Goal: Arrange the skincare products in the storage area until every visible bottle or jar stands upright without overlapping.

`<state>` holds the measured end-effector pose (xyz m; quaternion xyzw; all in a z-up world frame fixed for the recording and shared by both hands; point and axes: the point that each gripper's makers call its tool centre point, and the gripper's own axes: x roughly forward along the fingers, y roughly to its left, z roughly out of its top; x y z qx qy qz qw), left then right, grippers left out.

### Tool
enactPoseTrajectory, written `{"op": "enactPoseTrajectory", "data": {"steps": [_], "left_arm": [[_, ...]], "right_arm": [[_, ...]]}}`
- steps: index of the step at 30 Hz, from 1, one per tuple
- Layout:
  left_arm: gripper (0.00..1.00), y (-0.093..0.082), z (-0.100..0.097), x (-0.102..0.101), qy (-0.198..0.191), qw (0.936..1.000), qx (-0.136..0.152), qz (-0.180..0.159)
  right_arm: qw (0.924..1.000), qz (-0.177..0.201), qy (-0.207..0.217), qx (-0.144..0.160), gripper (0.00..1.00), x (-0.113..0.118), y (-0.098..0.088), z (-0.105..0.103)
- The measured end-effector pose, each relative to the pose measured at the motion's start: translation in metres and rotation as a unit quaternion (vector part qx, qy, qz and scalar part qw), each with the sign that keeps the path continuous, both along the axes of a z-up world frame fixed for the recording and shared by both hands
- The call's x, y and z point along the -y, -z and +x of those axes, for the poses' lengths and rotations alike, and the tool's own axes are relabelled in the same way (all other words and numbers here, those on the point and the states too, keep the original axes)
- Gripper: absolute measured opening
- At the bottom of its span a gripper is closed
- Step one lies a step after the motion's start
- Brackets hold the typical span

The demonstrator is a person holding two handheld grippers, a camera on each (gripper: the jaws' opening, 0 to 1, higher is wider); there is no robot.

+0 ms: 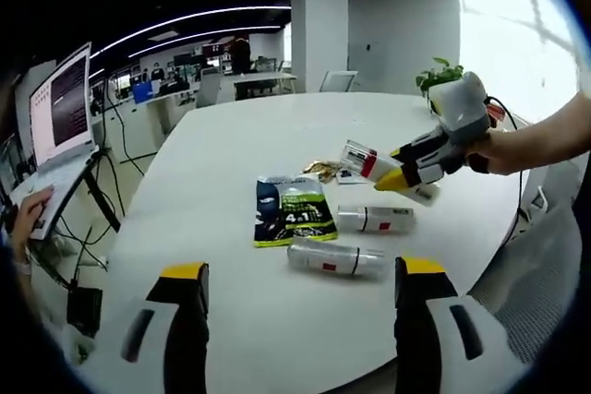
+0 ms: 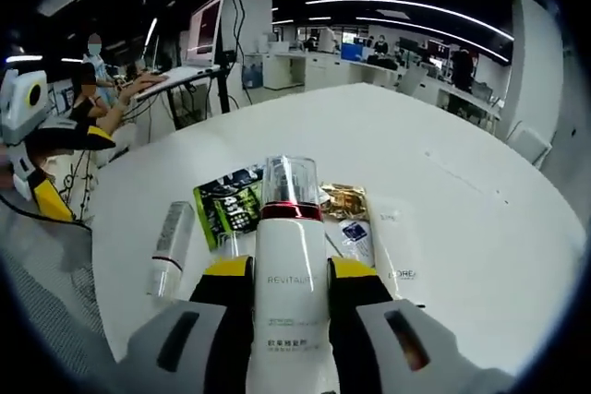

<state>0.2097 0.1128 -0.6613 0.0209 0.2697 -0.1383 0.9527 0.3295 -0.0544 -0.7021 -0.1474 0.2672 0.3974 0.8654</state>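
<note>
Standing a tall, narrow bottle [image 2: 288,265] on its small base is where this could fail: the right tool [image 2: 291,276] is clamped on its smooth white body, clear cap [image 2: 290,181] forward, and a slick round plastic wall can twist or slide between the yellow-tipped jaws as it is turned upright. Let go off-plumb, it would likely topple onto the things below and roll.

From the left tool's [image 1: 300,292] view, its jaws stand apart and hold nothing, low over the glossy white bench [image 1: 231,145]. Left of the cluster lies a flat, crinkly green sachet [image 1: 293,210]; just beside it, two white tubes with red marks lie on their sides, the nearer one [image 1: 334,257] and the farther one [image 1: 374,219], both round and free to roll. A small gold foil packet [image 1: 322,170] sits behind. Farther right, the held bottle [image 1: 367,161] hangs above the bench in the right tool [image 1: 406,175].
</note>
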Motion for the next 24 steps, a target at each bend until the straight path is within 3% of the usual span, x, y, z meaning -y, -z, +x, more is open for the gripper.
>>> {"op": "enactPoseTrajectory", "data": {"steps": [3,7,11,16,21,24], "left_arm": [[0.78,-0.019,0.004,0.011,0.0,0.9992,0.015,-0.037],[0.77,-0.032,0.011,0.019,0.006,0.9988,0.03,-0.039],[0.78,-0.045,0.016,0.032,0.009,0.9964,0.039,-0.075],[0.8,-0.051,0.018,0.054,0.047,0.996,0.041,-0.063],[0.82,-0.061,0.019,0.083,0.071,0.9914,0.038,-0.103],[0.83,-0.069,0.021,0.104,0.081,0.9843,0.031,-0.154]], "right_arm": [[0.9999,0.011,0.0,0.012,0.3,-0.001,-0.013,-0.008],[0.9994,0.016,-0.01,0.029,0.3,-0.003,-0.027,-0.021],[0.9988,0.017,-0.019,0.041,0.3,-0.002,-0.04,-0.036],[0.9983,0.026,-0.012,0.051,0.3,0.004,-0.048,-0.047],[0.9972,0.038,0.001,0.065,0.3,0.011,-0.064,-0.063],[0.9964,0.044,0.008,0.072,0.3,0.014,-0.075,-0.07]]}}
